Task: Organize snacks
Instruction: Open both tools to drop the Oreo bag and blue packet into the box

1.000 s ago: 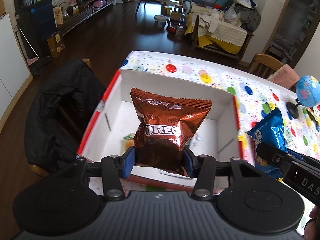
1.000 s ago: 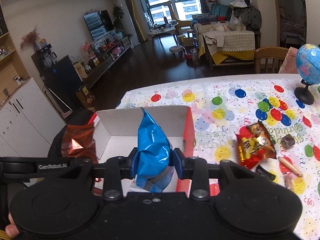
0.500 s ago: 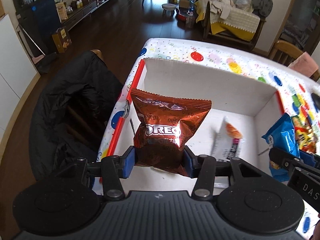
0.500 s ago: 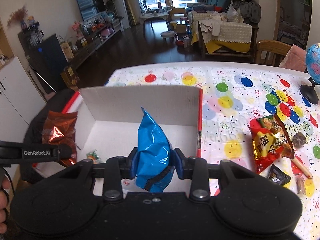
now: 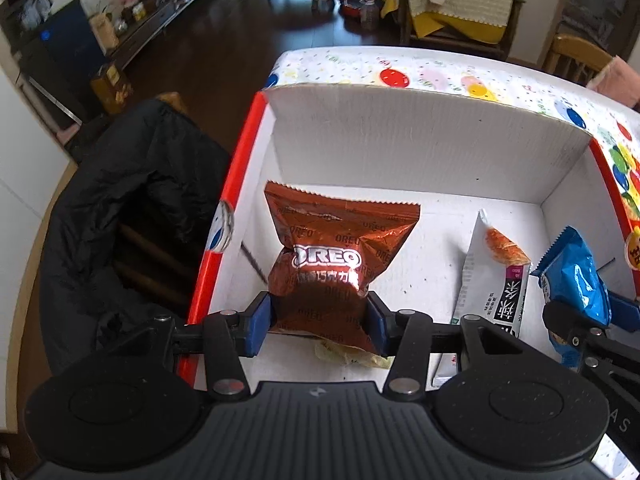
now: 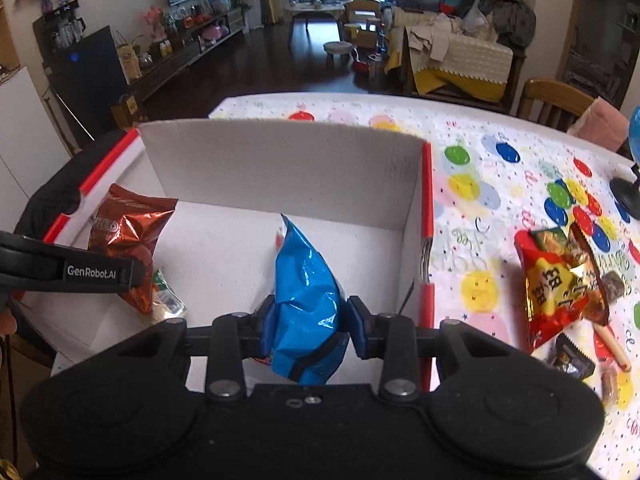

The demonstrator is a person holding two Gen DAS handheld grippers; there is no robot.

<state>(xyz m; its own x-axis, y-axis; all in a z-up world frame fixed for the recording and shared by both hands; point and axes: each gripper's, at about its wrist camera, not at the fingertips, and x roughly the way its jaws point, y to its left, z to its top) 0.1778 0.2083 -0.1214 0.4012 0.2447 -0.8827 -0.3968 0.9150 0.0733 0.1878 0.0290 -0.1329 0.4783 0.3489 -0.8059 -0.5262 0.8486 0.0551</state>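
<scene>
My left gripper [image 5: 318, 326] is shut on a brown Oreo packet [image 5: 336, 256], held inside the white cardboard box [image 5: 420, 148] near its left wall. My right gripper [image 6: 310, 326] is shut on a blue snack packet [image 6: 304, 292], held upright inside the same box [image 6: 280, 168] near its right wall. The right wrist view shows the Oreo packet [image 6: 128, 240] at left. The blue packet [image 5: 576, 288] appears at the right edge of the left wrist view. A white snack packet [image 5: 496, 280] and a pale wrapper [image 5: 352, 356] lie on the box floor.
The box stands at the left end of a table with a balloon-print cloth [image 6: 500, 184]. A red and gold snack bag [image 6: 560, 280] and small wrapped sweets [image 6: 572, 360] lie on the cloth to the right. A globe base [image 6: 628, 196] stands at far right. A chair with a black coat [image 5: 128, 208] is left of the box.
Both grippers have come down and forward into the box with their packets. The box walls now rise around the packets, and the white packet on the floor has come into view.
</scene>
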